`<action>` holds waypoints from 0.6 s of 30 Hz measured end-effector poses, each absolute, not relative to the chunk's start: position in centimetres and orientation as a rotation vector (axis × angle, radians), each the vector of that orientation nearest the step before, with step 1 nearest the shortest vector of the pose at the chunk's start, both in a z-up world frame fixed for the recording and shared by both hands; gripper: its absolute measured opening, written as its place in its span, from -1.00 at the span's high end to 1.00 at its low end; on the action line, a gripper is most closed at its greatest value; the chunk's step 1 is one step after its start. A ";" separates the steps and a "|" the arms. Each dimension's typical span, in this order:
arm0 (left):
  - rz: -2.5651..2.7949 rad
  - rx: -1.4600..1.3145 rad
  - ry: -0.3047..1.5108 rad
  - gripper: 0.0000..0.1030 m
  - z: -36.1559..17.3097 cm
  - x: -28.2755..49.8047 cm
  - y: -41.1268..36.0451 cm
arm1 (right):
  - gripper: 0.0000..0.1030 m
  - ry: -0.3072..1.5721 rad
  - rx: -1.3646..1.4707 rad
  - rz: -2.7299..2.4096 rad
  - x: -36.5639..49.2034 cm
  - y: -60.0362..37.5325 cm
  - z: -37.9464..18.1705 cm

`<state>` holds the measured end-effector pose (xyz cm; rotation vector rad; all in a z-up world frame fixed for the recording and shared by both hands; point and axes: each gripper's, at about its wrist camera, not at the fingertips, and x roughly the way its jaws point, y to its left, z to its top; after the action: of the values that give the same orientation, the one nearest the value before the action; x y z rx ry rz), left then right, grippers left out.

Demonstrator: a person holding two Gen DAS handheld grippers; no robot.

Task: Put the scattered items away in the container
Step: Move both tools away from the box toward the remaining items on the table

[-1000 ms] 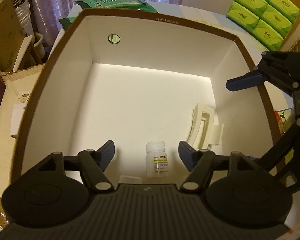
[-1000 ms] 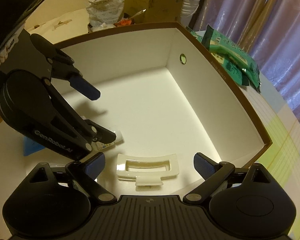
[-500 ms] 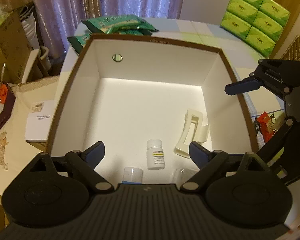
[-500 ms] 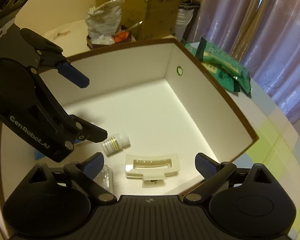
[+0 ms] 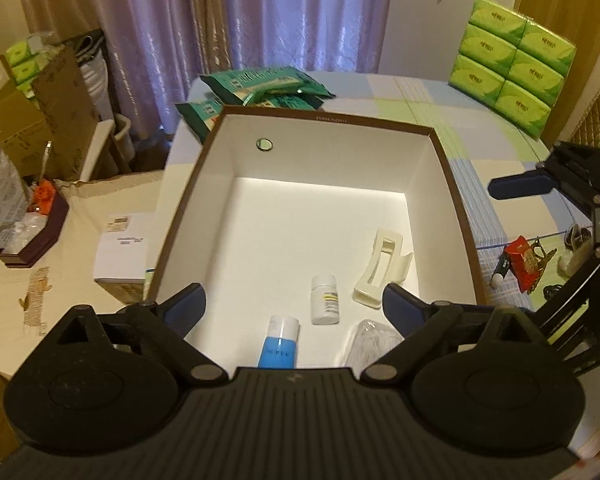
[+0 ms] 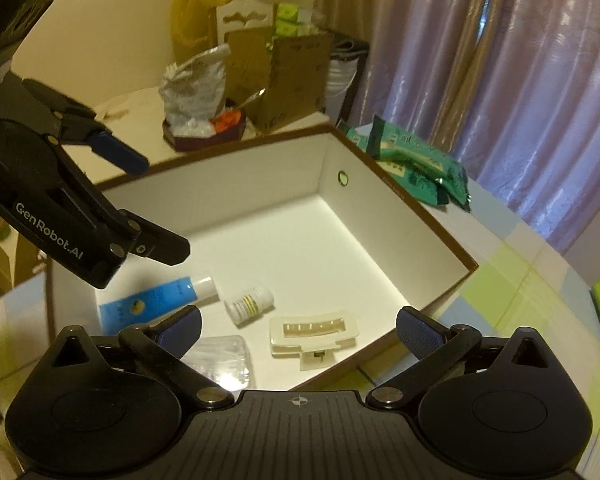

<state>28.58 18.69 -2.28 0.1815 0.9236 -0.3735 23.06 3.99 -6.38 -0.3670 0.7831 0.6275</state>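
I have lifted both grippers up and back from the box (image 5: 444, 160); left fingers (image 5: 190, 306) and right fingers (image 6: 418, 334) spread wide, empty. Bottle (image 5: 325, 300), tube (image 5: 280, 344) and clip (image 5: 382, 268) lie inside toward 6 o'clock, so these are delivered.

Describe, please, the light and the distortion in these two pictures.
Left wrist view: warm dim light, a bright band across the floor of the box below its far wall, and the brown rim bowed by the fisheye. Right wrist view: a glare spot on the clear plastic case, dark corners, and curtains slightly soft.
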 end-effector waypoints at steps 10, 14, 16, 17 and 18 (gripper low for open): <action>-0.341 0.184 0.886 -0.84 -0.2 24.3 19.4 | -0.96 0.751 -0.302 0.638 19.0 3.0 -4.9; -0.329 0.180 0.868 -0.85 0.4 22.3 19.4 | -0.96 0.735 -0.279 0.655 17.2 2.6 -4.3; -0.325 0.175 0.866 -0.87 0.6 21.5 19.6 | -0.96 0.727 -0.268 0.664 16.2 2.3 -4.0; -0.321 0.171 0.867 -0.87 0.6 21.1 19.6 | -0.96 0.725 -0.262 0.670 15.7 2.2 -3.9; -0.317 0.168 0.867 -0.88 0.7 20.7 19.6 | -0.96 0.723 -0.256 0.677 15.3 2.1 -3.9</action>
<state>20.68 19.63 0.65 0.1681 0.8672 -0.3170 15.27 2.05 -3.85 -0.2558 0.7226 0.6770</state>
